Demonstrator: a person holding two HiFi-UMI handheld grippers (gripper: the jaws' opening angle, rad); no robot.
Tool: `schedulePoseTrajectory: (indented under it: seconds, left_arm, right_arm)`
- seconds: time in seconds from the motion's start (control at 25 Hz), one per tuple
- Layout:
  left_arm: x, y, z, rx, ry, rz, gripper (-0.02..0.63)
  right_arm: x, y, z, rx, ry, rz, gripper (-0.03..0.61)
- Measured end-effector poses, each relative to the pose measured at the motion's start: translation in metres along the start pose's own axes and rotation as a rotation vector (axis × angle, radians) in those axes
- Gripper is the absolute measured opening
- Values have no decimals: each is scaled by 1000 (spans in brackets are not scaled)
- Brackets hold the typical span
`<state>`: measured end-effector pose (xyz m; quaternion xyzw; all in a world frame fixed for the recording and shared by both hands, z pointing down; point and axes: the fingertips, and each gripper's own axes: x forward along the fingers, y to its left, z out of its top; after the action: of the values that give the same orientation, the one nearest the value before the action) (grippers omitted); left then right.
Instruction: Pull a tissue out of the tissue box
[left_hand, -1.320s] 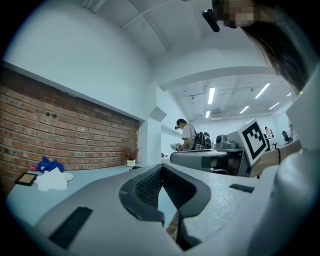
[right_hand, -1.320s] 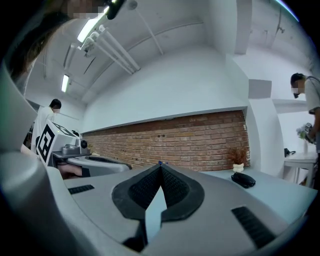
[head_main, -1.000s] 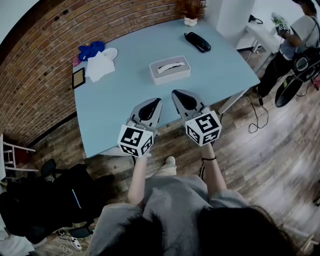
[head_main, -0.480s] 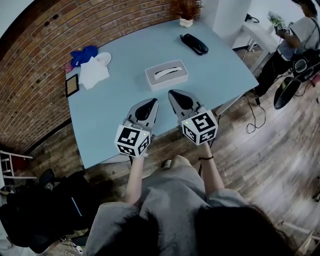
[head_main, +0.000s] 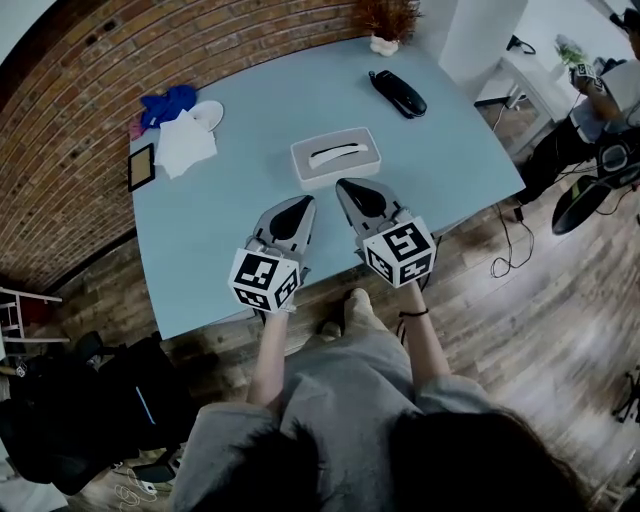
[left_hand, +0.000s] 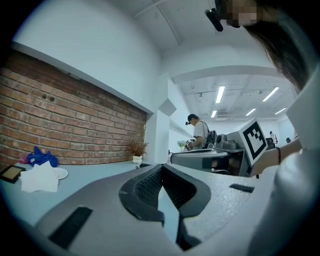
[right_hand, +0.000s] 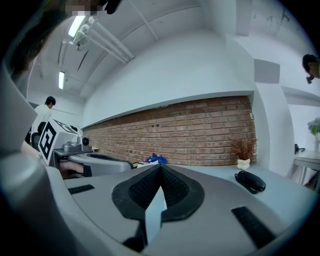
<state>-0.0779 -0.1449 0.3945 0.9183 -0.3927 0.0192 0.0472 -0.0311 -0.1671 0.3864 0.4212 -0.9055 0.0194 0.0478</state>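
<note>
The white tissue box stands on the light blue table, and a white tissue shows in its top slot. Both grippers hover side by side over the table's near edge, just short of the box. The left gripper is shut, its tips meeting with nothing between them. The right gripper is shut too, its tip almost at the box's near side. In the left gripper view the shut left gripper hides the box. In the right gripper view the shut right gripper hides it as well.
A black case and a potted dried plant sit at the table's far right. Loose tissues, a blue cloth, a plate and a small frame lie far left. Another person stands to the right, and a black bag lies on the floor.
Both grippers have come slightly closer to the tissue box and stay shut. The holder has stepped towards the table.
</note>
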Motion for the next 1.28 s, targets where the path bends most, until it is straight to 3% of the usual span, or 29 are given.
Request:
schedulePoseTrajectory:
  seconds: [0.68,1.04,1.28]
  left_arm:
    - [71,23,-18,-67,34,120,3]
    - [79,38,-41,-101,91,129,3]
    - [89,48,-54,-113,131,98,3]
  right_arm:
    - [38,-71,-20,-72,91,162,-2]
    - [63,-83,-40,-199,197,235,-2]
    - [78,-94,-69,-410,364,289,0]
